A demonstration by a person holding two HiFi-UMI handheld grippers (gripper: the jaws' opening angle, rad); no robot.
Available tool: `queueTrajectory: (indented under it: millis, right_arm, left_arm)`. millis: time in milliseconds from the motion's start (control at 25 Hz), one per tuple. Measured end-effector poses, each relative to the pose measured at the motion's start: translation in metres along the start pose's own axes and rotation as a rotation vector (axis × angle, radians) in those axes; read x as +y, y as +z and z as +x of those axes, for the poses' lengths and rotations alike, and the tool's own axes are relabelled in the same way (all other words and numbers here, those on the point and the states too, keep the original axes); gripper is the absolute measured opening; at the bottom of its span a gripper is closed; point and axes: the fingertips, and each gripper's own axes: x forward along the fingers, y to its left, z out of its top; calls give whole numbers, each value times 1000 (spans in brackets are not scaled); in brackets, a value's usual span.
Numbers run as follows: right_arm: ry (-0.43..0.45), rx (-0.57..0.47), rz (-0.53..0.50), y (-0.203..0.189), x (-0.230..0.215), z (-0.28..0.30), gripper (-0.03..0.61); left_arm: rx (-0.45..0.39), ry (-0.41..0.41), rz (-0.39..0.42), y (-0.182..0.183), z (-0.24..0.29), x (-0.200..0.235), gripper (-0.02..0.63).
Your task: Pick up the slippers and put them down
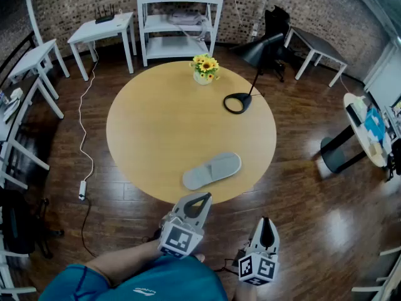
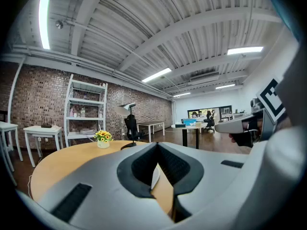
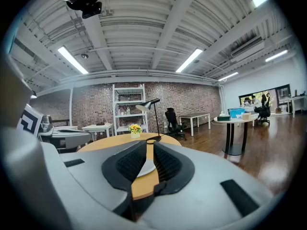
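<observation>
Flat grey slipper just lies by the round wooden worktop's near edge. Left gripper is clenched on nothing, right gripper barely parted, also empty.

Grey slipper — flat on the round table, near its edge

Left gripper, jaw tips together, nothing between them. Through the gap behind the tips: a sliver of grey slipper on the round table. Far edge: flower pot, desk lamp. Beyond: white shelf.
</observation>
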Motion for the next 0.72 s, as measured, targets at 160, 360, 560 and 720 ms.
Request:
queueTrajectory:
  millis: [160, 360, 560, 720]
  right_arm:
    - [-1, 35, -17, -10, 53, 59, 100]
    - [12, 100, -55, -32, 120, 134, 162]
    - [34, 165, -89, -55, 160, 195, 191]
    - [50, 240, -124, -82, 174, 233, 206]
  left_arm:
    - [1, 5, 36, -5, 13, 80, 6]
    - [11, 23, 54, -15, 22, 173, 6]
    - [43, 62, 58, -31, 27, 238, 6]
    - [67, 108, 60, -40, 29, 271, 6]
